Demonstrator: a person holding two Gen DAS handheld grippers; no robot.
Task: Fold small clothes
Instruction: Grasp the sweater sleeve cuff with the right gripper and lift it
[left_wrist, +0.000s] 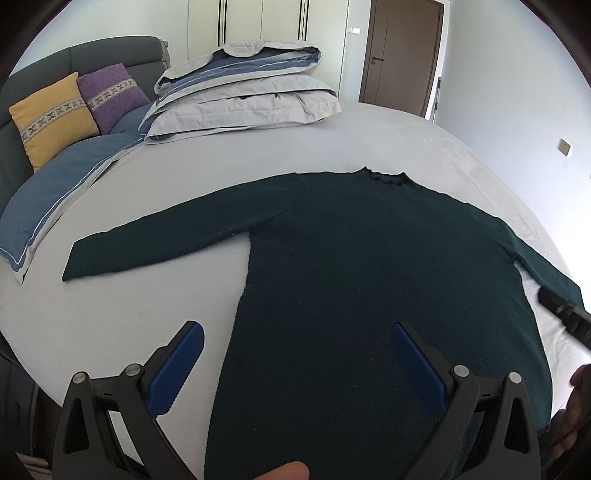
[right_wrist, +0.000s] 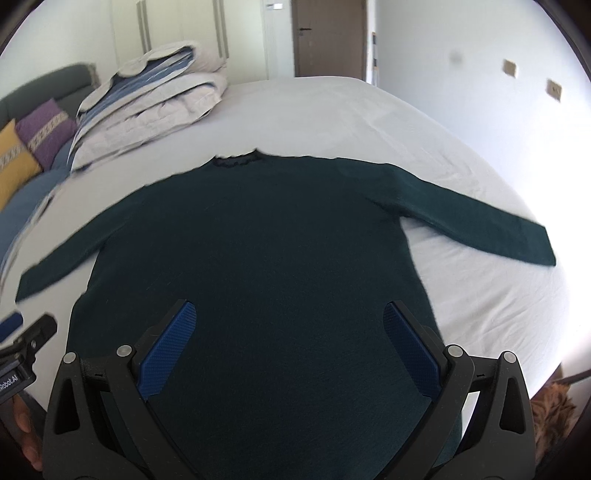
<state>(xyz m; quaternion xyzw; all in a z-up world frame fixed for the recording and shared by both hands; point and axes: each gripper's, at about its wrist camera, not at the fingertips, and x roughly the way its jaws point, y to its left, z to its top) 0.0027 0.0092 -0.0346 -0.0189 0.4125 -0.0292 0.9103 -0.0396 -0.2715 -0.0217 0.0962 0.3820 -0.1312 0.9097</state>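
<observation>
A dark green long-sleeved sweater (left_wrist: 362, 258) lies flat on the bed, collar away from me and both sleeves spread out; it also shows in the right wrist view (right_wrist: 266, 251). My left gripper (left_wrist: 297, 332) is open and empty, above the sweater's lower left edge. My right gripper (right_wrist: 290, 314) is open and empty, above the lower body of the sweater. The right gripper's tip shows at the right edge of the left wrist view (left_wrist: 565, 314), and the left gripper shows at the left edge of the right wrist view (right_wrist: 26, 339).
The bed (left_wrist: 369, 136) has a pale sheet. A folded duvet stack (left_wrist: 243, 92) lies at the far left, next to a blue pillow (left_wrist: 62, 192), a yellow cushion (left_wrist: 51, 118) and a purple cushion (left_wrist: 110, 92). A door (left_wrist: 402, 55) stands beyond the bed.
</observation>
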